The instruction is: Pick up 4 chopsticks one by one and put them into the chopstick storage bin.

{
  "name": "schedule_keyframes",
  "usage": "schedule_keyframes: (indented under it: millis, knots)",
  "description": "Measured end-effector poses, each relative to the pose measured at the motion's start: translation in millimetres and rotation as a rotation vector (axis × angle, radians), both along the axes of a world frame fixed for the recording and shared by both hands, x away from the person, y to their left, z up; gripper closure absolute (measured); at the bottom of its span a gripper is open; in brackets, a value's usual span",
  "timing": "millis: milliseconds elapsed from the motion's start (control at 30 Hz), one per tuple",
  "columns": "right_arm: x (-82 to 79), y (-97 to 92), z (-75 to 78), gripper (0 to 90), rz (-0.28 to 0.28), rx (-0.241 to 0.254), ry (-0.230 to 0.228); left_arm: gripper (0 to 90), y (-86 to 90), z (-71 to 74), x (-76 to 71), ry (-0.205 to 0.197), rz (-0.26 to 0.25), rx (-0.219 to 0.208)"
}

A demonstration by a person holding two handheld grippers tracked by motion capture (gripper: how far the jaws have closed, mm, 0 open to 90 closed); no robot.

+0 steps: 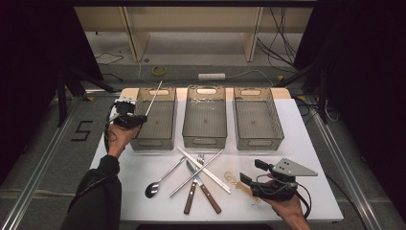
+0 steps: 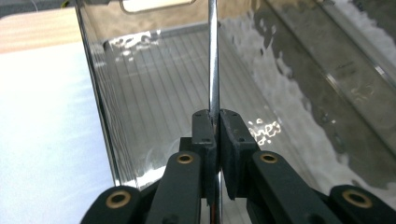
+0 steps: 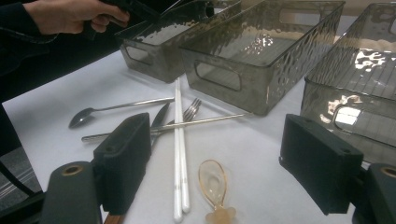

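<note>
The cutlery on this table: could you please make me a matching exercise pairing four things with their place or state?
Things:
1. metal chopstick
2. white chopsticks
3. clear spoon
4. right gripper

Places or states:
A. open above the table
B. clamped in the left gripper over the left bin
C. lying alone before the right gripper
D. lying across the heap of cutlery

Pairs: 1-B, 2-D, 3-C, 4-A

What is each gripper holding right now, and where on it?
The left gripper pinches a metal chopstick near its lower end, over the left bin. The right gripper holds nothing; its jaws stand open.
</note>
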State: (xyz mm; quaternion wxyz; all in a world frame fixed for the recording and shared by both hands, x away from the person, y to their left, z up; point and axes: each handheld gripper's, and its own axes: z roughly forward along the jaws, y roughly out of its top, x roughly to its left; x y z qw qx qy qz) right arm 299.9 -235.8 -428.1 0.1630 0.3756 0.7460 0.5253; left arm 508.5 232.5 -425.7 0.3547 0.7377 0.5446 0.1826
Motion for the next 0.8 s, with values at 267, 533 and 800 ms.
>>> schedule_keyframes:
  millis: [267, 533, 800]
  knots:
    - [0.1, -0.1, 0.0, 25.7, 0.001, 0.001, 0.003, 71.8, 3.2, -4.2, 1.2, 0.016, 0.034, -0.029]
    - [-0.3, -0.3, 0.5, 25.7, 0.001, 0.004, 0.001, 46.9, -1.9, 7.8, -15.2, 0.008, -0.025, -0.073]
    - [-1.6, 0.4, 1.4, 25.7, 0.005, 0.001, -0.006, 33.2, -13.5, 25.7, -39.7, -0.005, -0.104, -0.086]
